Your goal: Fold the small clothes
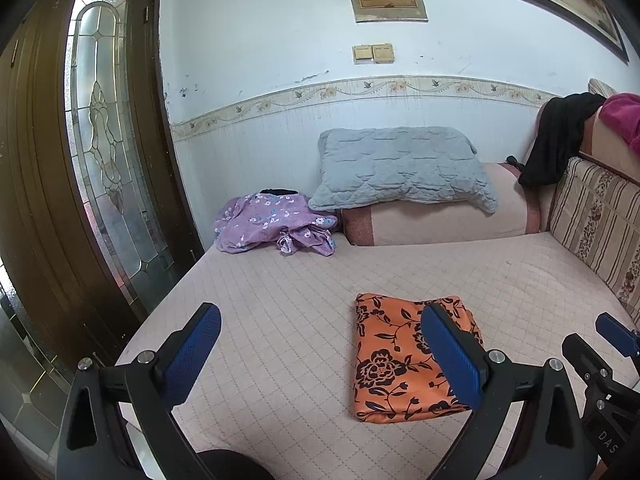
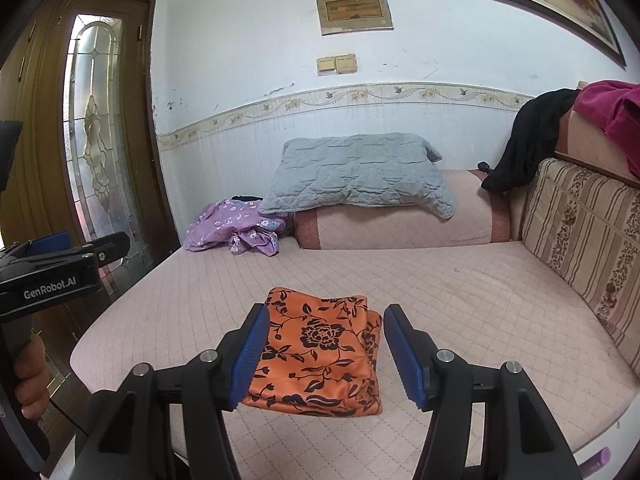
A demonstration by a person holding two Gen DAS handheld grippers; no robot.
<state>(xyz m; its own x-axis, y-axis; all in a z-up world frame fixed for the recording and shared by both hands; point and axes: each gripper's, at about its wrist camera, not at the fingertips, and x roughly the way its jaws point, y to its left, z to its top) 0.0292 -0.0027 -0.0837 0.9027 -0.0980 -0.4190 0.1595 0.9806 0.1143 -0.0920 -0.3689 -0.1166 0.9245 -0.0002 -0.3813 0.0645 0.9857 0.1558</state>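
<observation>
Nearest the cameras, both grippers are held above the pink quilted bed (image 1: 280,320) with jaws spread apart and nothing between them: the left gripper (image 1: 320,344) and the right gripper (image 2: 324,344). Just beyond the blue pads (image 2: 250,356), an orange cloth (image 2: 320,348) with black flowers is seen lying folded flat on the cover, untouched by either tool. Farther back, a crumpled purple garment (image 1: 272,224) is heaped at the bed's far left, beside a bolster (image 1: 440,220) on which a grey pillow (image 1: 400,168) is laid. A black cloth (image 1: 556,140) is draped at the right.
</observation>
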